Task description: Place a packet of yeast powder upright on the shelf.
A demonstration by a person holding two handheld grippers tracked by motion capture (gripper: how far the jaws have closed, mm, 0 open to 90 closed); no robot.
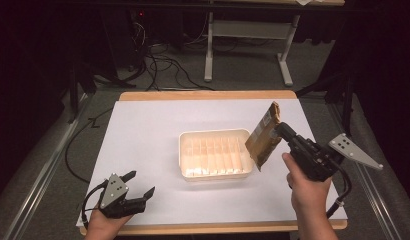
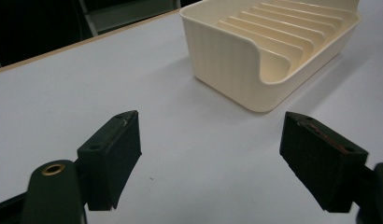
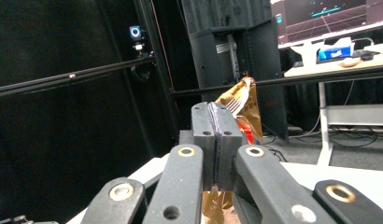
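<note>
In the high view, a brown packet (image 1: 263,136) is held upright by the right tongs (image 1: 279,131), clenched on its edge, above the right end of the slotted cream tray (image 1: 216,174) on the worktop (image 1: 143,130). The left tongs (image 1: 141,184) rest released near the front edge. The packet is best kept vertical and lined up with a slot before being lowered.

In the left gripper view, the tray's ribs (image 2: 278,35) are seen up close.

In the right gripper view, the pads are seen pressed together on the packet (image 3: 241,105).

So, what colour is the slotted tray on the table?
Cream, best seen in the left gripper view.
</note>
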